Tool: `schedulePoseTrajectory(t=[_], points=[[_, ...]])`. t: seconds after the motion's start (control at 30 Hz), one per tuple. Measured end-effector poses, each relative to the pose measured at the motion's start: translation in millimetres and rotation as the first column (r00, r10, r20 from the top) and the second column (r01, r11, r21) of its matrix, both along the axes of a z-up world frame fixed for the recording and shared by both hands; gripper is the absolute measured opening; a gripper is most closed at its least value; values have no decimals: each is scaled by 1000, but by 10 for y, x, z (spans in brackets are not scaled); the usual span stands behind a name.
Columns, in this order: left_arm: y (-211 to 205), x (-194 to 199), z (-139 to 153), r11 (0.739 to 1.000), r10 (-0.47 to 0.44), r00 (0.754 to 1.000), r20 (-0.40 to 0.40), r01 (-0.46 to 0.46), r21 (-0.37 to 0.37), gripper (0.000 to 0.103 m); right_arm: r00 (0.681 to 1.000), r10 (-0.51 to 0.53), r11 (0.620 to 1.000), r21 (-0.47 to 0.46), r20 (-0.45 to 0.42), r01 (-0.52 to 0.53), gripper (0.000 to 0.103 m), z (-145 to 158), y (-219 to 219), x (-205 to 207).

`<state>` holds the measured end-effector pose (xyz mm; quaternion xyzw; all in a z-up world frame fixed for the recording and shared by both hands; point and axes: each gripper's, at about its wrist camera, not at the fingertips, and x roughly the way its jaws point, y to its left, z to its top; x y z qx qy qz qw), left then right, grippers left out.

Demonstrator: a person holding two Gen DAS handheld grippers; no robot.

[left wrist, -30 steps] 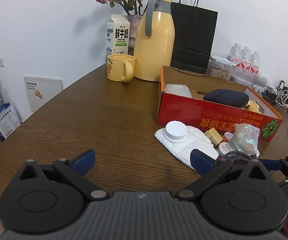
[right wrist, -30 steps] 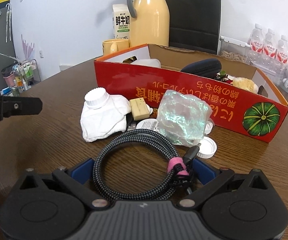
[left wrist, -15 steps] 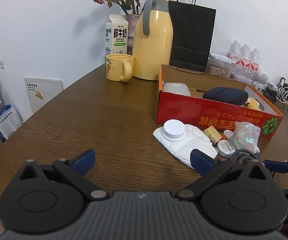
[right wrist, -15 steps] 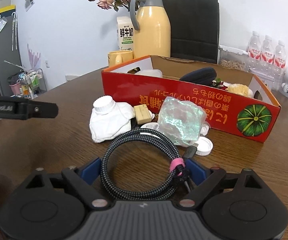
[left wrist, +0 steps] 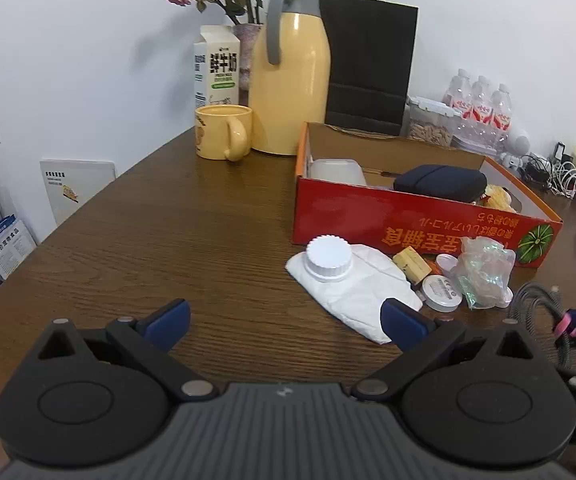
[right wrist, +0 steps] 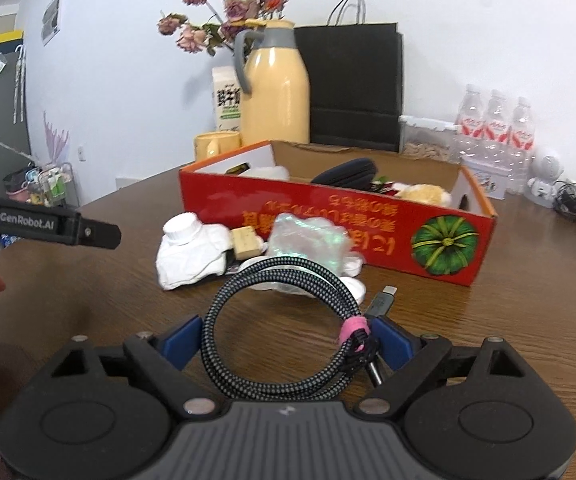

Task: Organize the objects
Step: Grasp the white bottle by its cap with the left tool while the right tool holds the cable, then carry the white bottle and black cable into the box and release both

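Two grippers face a brown wooden table (left wrist: 135, 240) strewn with small things beside a red cardboard box (right wrist: 328, 224). The right gripper (right wrist: 288, 340) holds a coiled braided cable (right wrist: 283, 328), bound with a pink strap, between its blue pads; the coil sits lifted above the tabletop with its plug end sticking out to the right, and the pads press on both sides of the loop, so the jaws stand wide but are full. The left gripper (left wrist: 283, 320) hovers with its jaws spread wide and nothing between them, its right pad showing in front of a white cloth pouch (left wrist: 352, 292) that carries a ribbed white cap (left wrist: 328, 258). Just beside the pouch lie a small yellowish block (left wrist: 410, 264), a round white tin (left wrist: 444, 292) and a crumpled iridescent plastic bag (left wrist: 486, 272), all close against the box's front wall. Inside the box sit a dark zip case (left wrist: 440, 182) and a white container (left wrist: 338, 170) (what lies deeper in is hard to tell). Behind the box stand a yellow mug (left wrist: 223, 136), a yellow thermos jug (left wrist: 290, 80), a milk carton (left wrist: 215, 68) and a black paper bag (left wrist: 368, 68).
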<state>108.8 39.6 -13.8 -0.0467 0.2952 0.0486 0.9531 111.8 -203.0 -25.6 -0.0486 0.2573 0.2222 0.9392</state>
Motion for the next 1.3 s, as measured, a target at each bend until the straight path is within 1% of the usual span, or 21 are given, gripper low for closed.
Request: schedulePoseTrajectory(t=[0.17, 0.37, 0.43, 0.47, 0.53, 0.57, 0.6, 0.67, 0.7, 0.73, 0.77, 0.8, 0.83, 0.97, 1.07, 1.3], points=[[-88, 150, -11, 1000, -15, 1000, 9, 15, 15, 103, 997, -70, 998, 0, 25, 70, 91, 54, -202, 87], [-152, 481, -38, 999, -9, 1000, 22, 8, 50, 103, 989, -143, 990, 2, 44, 143, 91, 105, -395, 276], [-151, 593, -59, 999, 9, 1000, 15, -9, 42, 102, 987, -153, 988, 10, 47, 153, 91, 102, -424, 310], [-152, 632, -72, 999, 11, 1000, 13, -12, 31, 99, 987, -154, 988, 11, 46, 153, 91, 90, -426, 322], [-160, 691, -107, 1000, 5, 1000, 11, -5, 16, 89, 988, -147, 989, 8, 44, 147, 91, 62, -412, 329], [-165, 721, -124, 1000, 5, 1000, 9, -5, 15, 86, 989, -144, 990, 5, 44, 144, 91, 49, -405, 334], [-177, 750, -148, 1000, 4, 1000, 6, -4, 17, 80, 989, -143, 990, 2, 44, 143, 91, 42, -396, 339], [-187, 797, -182, 1000, 4, 1000, -1, -4, 10, 78, 989, -140, 990, -2, 44, 141, 91, 31, -385, 347], [-184, 820, -200, 1000, 4, 1000, 1, -4, 3, 74, 989, -139, 990, -2, 42, 140, 91, 23, -383, 352], [-181, 836, -213, 1000, 4, 1000, 1, -4, -3, 65, 990, -138, 990, -3, 40, 139, 91, 15, -380, 354], [-180, 846, -224, 1000, 2, 1000, -1, -2, -7, 60, 990, -137, 990, -4, 39, 138, 91, 12, -373, 354], [-185, 852, -239, 1000, -8, 1000, -3, 8, -10, 45, 990, -136, 991, -5, 38, 136, 91, 6, -369, 353], [-182, 851, -252, 1000, -17, 1000, -5, 17, -15, 41, 990, -135, 991, -7, 37, 135, 91, 3, -363, 356], [-190, 775, -247, 1000, -25, 999, 41, 26, -15, 41, 991, -131, 991, -1, 37, 131, 91, 4, -364, 353], [-220, 695, -229, 1000, -26, 997, 76, 26, 0, 41, 990, -132, 991, 0, 40, 132, 91, 4, -369, 346], [-256, 574, -127, 999, -33, 994, 105, 32, 14, 41, 989, -132, 991, -9, 65, 133, 91, 36, -359, 293]])
